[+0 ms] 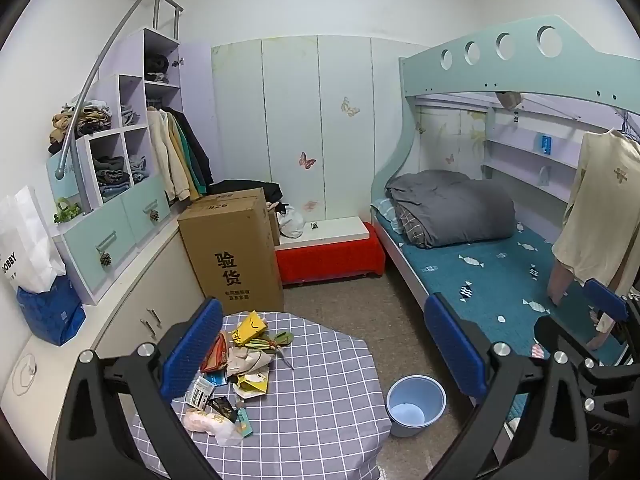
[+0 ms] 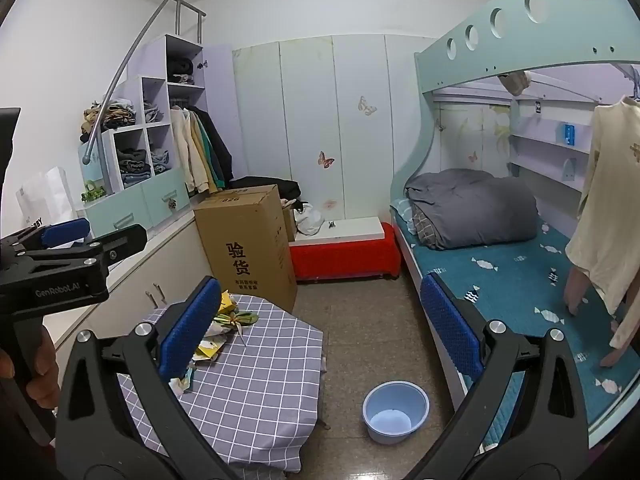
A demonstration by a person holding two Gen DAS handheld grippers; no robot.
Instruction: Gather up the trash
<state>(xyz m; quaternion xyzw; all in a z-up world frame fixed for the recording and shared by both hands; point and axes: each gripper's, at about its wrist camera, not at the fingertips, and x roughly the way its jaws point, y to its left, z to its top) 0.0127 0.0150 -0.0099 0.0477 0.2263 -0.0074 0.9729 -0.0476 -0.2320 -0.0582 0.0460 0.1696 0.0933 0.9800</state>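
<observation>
Left wrist view shows my left gripper (image 1: 324, 344) held above a small table (image 1: 320, 400) with a grey checked cloth, its blue fingers spread wide and holding nothing. A pile of trash (image 1: 236, 364), wrappers and crumpled paper, lies below and to the left of that gripper, strung out along the table's left side from far to near. My right gripper (image 2: 320, 324), also wide apart and empty, hangs further right, nearer the empty blue bin (image 2: 395, 410) on the floor, so I judge the left is closer to the trash.
</observation>
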